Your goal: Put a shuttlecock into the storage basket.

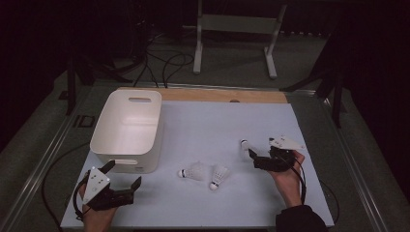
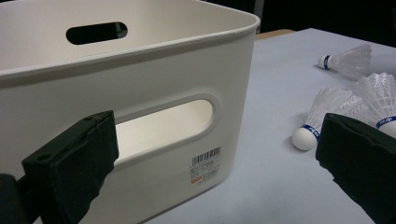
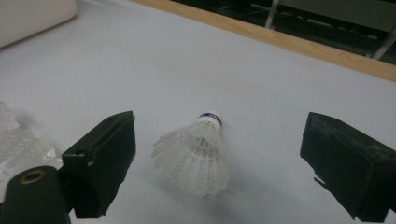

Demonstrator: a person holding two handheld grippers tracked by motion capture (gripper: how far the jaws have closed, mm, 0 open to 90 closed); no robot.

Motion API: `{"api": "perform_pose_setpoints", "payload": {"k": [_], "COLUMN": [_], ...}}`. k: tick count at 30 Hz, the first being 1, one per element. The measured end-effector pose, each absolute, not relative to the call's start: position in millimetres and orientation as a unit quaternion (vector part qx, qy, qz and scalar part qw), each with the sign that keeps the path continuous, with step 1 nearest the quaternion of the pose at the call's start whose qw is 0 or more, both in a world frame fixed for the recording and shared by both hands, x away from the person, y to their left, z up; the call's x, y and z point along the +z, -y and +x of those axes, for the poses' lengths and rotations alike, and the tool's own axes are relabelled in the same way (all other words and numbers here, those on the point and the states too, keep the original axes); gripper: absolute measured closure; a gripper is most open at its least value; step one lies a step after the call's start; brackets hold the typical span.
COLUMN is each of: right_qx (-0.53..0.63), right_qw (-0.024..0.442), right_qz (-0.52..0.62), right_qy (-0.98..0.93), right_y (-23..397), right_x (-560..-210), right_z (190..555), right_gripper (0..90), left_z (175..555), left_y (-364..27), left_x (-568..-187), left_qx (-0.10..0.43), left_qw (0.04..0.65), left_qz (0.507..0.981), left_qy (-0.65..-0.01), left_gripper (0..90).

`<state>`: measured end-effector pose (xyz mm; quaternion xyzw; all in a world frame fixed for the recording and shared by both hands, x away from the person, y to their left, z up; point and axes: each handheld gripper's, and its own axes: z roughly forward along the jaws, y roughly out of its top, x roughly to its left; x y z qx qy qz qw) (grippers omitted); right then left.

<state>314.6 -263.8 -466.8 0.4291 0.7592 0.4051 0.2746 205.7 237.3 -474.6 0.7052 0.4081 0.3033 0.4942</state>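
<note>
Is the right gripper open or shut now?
Open. The right gripper has its jaws wide apart, with a shuttlecock lying on the table between them, untouched.

Three shuttlecocks and a bin on a pale table (image 1: 203, 121)

The white bin (image 1: 128, 130) sits left; two shuttlecocks (image 1: 205, 175) lie centre, a third shuttlecock (image 1: 245, 146) right.

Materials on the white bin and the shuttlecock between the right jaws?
White bin: looks like moulded plastic, matte, with smooth rounded rim and cut handle slots. Shuttlecock: translucent white skirt, feather or nylon, can't tell; white rounded cap, likely cork or foam, with a blue band.
</note>
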Motion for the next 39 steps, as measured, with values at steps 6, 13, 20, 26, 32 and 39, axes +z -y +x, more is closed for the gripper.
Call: {"api": "perform_pose_setpoints", "payload": {"k": [6,13,20,26,32,39], "right_qx": [0.397,0.381,0.371,0.362,0.345,0.329], "right_qw": [0.268,0.256,0.250,0.249,0.251,0.250], "right_qz": [0.428,0.437,0.437,0.434,0.437,0.438], "right_qy": [-0.767,-0.774,-0.781,-0.787,-0.792,-0.799], "right_y": [264,265,261,259,257,253], "right_x": [-476,-483,-491,-497,-504,-511], "right_z": [319,326,331,337,344,350], "right_gripper": [11.3,13.2,14.9,21.2,33.7,55.4], "left_z": [206,206,206,206,206,206], "left_y": [-237,-238,-238,-238,-238,-238], "left_x": [-475,-475,-475,-476,-476,-476], "left_qx": [0.304,0.305,0.305,0.306,0.305,0.304], "left_qw": [0.493,0.494,0.494,0.494,0.495,0.495], "left_qz": [0.706,0.705,0.705,0.705,0.704,0.705], "left_qy": [-0.408,-0.407,-0.407,-0.406,-0.406,-0.407], "left_gripper": [0.0,0.0,0.0,0.0,0.0,0.0]}}
